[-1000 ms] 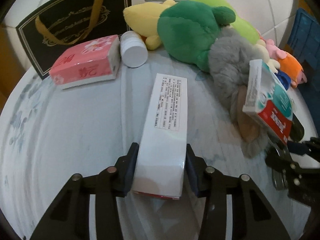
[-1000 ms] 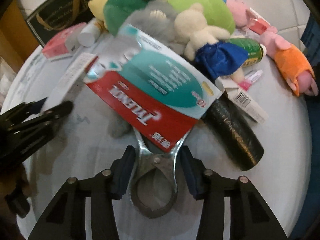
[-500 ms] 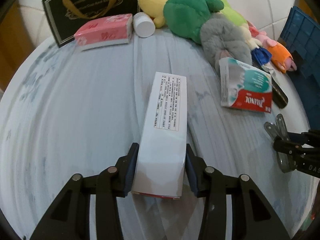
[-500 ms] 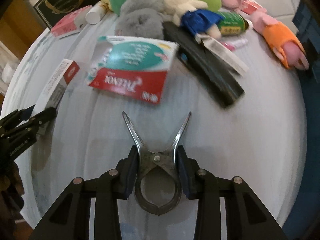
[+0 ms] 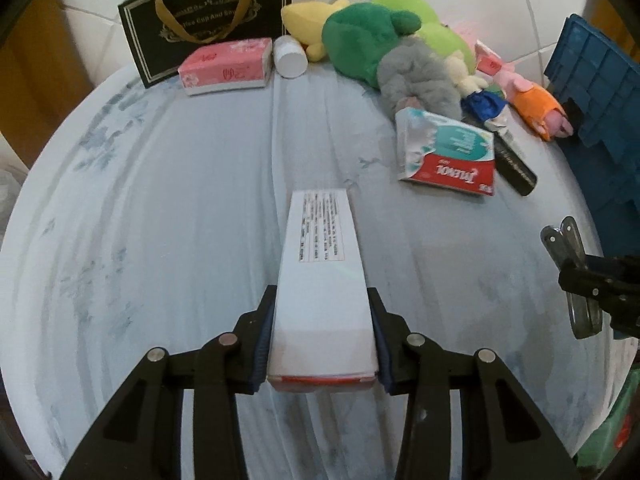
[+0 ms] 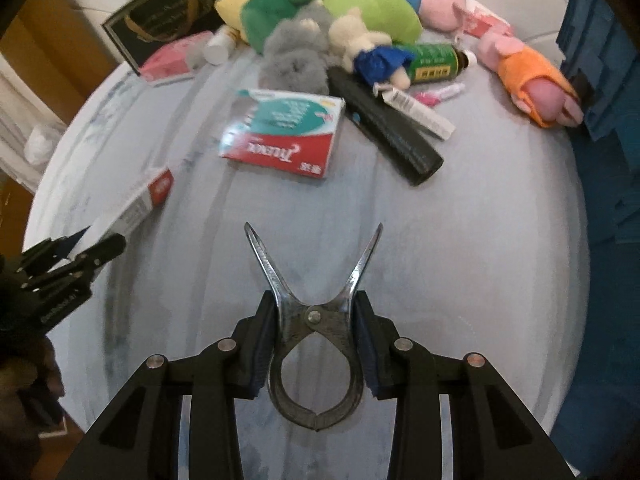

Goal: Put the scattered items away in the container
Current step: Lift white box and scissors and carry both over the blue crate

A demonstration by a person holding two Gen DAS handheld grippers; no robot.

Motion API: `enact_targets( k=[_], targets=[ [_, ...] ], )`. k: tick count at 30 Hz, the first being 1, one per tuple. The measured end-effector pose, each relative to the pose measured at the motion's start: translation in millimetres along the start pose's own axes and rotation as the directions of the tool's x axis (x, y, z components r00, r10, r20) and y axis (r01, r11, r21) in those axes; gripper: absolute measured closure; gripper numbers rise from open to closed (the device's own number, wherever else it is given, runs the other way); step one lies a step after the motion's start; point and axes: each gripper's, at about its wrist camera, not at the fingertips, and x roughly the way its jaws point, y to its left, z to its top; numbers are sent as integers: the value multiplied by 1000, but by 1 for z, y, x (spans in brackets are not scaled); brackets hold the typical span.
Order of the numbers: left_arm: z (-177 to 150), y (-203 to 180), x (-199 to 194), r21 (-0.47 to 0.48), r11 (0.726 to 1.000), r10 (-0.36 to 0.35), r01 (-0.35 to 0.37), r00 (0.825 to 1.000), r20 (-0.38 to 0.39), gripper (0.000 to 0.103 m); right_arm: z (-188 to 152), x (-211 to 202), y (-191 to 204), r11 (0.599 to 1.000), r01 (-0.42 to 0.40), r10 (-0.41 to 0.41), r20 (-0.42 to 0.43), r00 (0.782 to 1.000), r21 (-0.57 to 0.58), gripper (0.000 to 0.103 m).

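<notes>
My left gripper [image 5: 322,296] holds a long white box [image 5: 322,248] with a red end, its jaws still closing and the pads pressed on both long sides, above the pale blue tablecloth. The box [image 6: 140,200] also shows at the left of the right wrist view. My right gripper [image 6: 315,308] is shut on a metal spring clip [image 6: 316,320], whose prongs are spread with nothing between them. The clip [image 5: 568,248] appears at the right edge of the left wrist view. A red and teal medicine box [image 6: 286,132] lies flat on the cloth ahead. A blue crate [image 5: 592,92] stands at the right.
A heap of plush toys [image 5: 372,36] fills the back, with a pig toy [image 6: 528,76] near the crate. A black roll [image 6: 388,128], a green bottle [image 6: 434,62], a pink tissue pack [image 5: 226,66], a white bottle [image 5: 290,56] and a black gift bag [image 5: 208,12] lie around.
The clip let go of the medicine box, which dropped flat onto the cloth. Both grippers rose and drew back from the pile, the left still carrying the white box.
</notes>
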Motion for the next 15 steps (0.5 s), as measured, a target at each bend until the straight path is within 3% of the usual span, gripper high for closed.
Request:
enact_targets(
  k=[15],
  targets=[
    [9, -25, -99, -2, 999, 38, -38, 995, 98, 63, -7, -100, -4, 999, -33, 37, 114, 993, -35, 67]
  ],
)
